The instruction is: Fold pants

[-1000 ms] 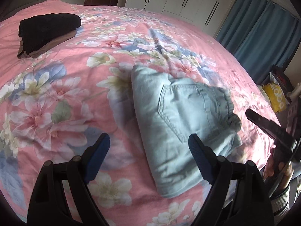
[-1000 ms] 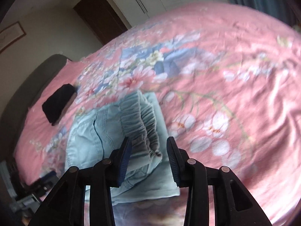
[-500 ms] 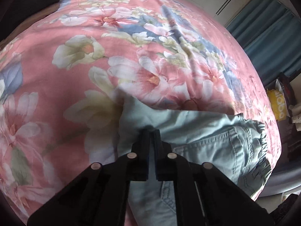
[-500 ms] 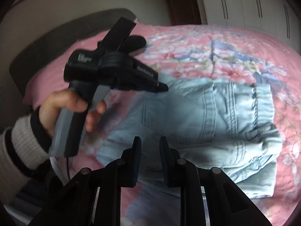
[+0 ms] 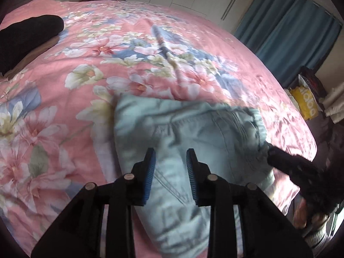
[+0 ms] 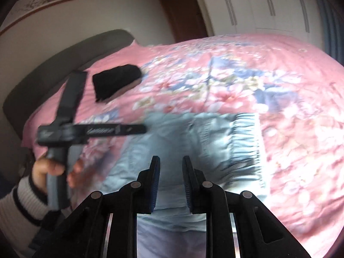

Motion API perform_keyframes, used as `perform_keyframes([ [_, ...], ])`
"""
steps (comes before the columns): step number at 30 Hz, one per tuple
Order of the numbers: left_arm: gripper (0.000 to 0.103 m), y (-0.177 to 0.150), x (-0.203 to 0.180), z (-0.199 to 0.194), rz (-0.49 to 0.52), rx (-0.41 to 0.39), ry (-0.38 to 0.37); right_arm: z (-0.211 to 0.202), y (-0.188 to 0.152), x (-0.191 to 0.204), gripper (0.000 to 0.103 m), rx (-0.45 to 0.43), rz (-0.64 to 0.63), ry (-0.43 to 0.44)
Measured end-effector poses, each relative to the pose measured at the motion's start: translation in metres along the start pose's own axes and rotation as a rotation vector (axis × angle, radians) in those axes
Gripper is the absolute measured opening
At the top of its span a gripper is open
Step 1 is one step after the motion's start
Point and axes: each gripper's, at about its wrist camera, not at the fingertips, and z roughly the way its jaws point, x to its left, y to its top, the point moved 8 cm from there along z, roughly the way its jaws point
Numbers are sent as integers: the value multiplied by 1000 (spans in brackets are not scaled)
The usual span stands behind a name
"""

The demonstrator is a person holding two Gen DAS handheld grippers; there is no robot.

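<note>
Light blue denim pants (image 5: 193, 133) lie folded in a compact bundle on the pink floral bedspread (image 5: 64, 99); they also show in the right wrist view (image 6: 193, 142), waistband to the right. My left gripper (image 5: 171, 157) hovers above the pants, fingers partly open with nothing between them. My right gripper (image 6: 171, 163) hovers over the near edge of the pants, fingers partly open and empty. The right gripper also shows at the right of the left wrist view (image 5: 301, 172), and the left gripper at the left of the right wrist view (image 6: 90, 131).
A folded black garment (image 5: 28, 36) lies on the bed's far left, also in the right wrist view (image 6: 116, 81). A dark headboard (image 6: 64, 60) runs behind it. Blue curtains (image 5: 290, 38), white wardrobes and a yellow bag (image 5: 305, 103) stand beyond the bed.
The left gripper was shut on the pants' edge half a second ago; it has let go, opened partly and pulled back. The right gripper has opened slightly and lifted back.
</note>
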Motion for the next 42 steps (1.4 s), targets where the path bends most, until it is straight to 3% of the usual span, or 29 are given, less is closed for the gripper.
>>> perform_keyframes([
  [4,26,-54,-11,12,72,83,18,7,-21,-27,22,81,32,-90],
  [5,26,-64,-10,14,76,73,36,11,-30,-31,21,108,37,-98],
  [8,26,-69,-14,1,65,31,48,9,-44,-38,17,116,63,-76],
  [11,30,-71,-9,-13,7,19,10,-1,-37,-35,17,127,85,-51],
  [13,39,-75,-2,-24,-21,7,-1,-15,-36,-39,25,118,137,-9],
  [15,66,-77,10,-33,-70,2,7,-26,-39,-49,54,99,206,13],
  [16,69,-77,16,-35,-98,-2,9,-31,-41,-54,56,86,245,25],
  [20,71,-75,36,-39,-215,-2,-22,-31,-47,-79,57,90,393,65],
  [26,74,-72,42,-28,-345,24,-150,-18,-54,-96,67,113,566,145],
  [32,74,-60,41,-15,-384,33,-202,1,-49,-96,67,139,601,181],
  [42,74,-40,29,13,-333,59,-234,34,-35,-80,67,181,553,223],
])
